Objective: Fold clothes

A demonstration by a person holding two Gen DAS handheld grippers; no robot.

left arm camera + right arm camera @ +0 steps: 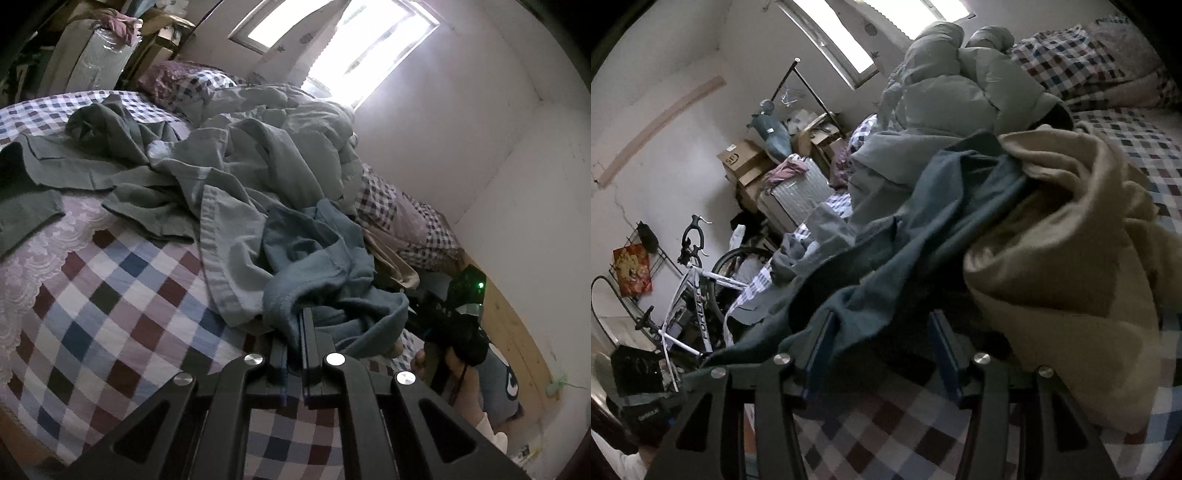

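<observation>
Tan garment (1071, 258) and bicycle (698, 280) only rightward

Blown-out window (332, 48) backlights a dim room; fisheye edges bend, tan cloth (1071, 258) blurs.

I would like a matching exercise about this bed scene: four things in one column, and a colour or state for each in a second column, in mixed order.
Things:
1. left gripper
2. right gripper
3. garment at the right of the right wrist view
4. bedspread

Colour or state:
A. checked pattern
B. jaws apart, dark teal cloth lying between them
C. tan
D. shut on a fold of blue cloth

Pairs: 1-D, 2-B, 3-C, 4-A
</observation>
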